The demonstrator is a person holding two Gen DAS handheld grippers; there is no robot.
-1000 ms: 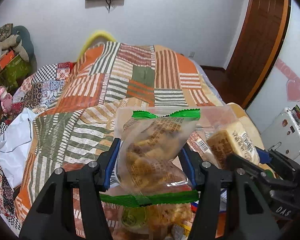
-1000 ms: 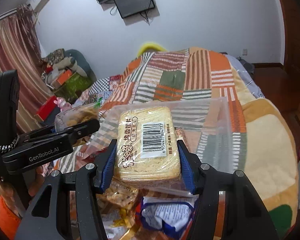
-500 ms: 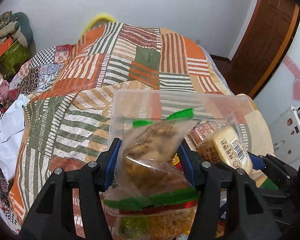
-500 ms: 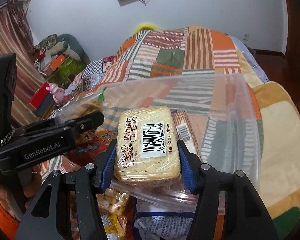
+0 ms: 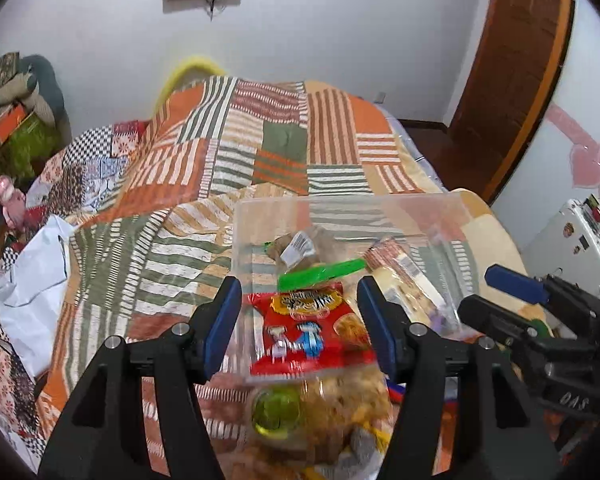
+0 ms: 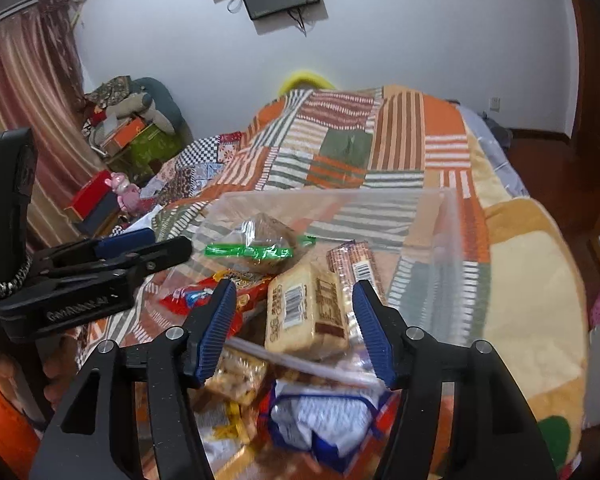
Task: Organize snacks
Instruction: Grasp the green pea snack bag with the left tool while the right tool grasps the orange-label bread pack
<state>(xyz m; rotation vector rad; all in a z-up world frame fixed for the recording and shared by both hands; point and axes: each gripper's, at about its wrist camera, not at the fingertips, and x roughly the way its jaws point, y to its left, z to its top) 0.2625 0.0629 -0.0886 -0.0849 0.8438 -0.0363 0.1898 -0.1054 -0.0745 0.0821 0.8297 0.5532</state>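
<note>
Both grippers spread apart over the clear bin (image 6: pixel 440 216) on the bed (image 6: pixel 380 140).
Yellow biscuit pack (image 6: pixel 306 312) lies inside between the right gripper (image 6: pixel 292 328) fingers, untouched; green-sealed bag (image 5: pixel 300 254) rests at 12 o'clock beyond the left gripper (image 5: pixel 300 324).

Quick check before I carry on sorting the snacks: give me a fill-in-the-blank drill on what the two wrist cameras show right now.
1. Both the left gripper and the right gripper have their jaws ____.
2. The yellow bread pack lies inside the clear ____.
3. The seal strip on the clear cookie bag is coloured ____.
4. The clear bin sits on a patchwork ____.

Missing words: open; bin; green; quilt
</note>
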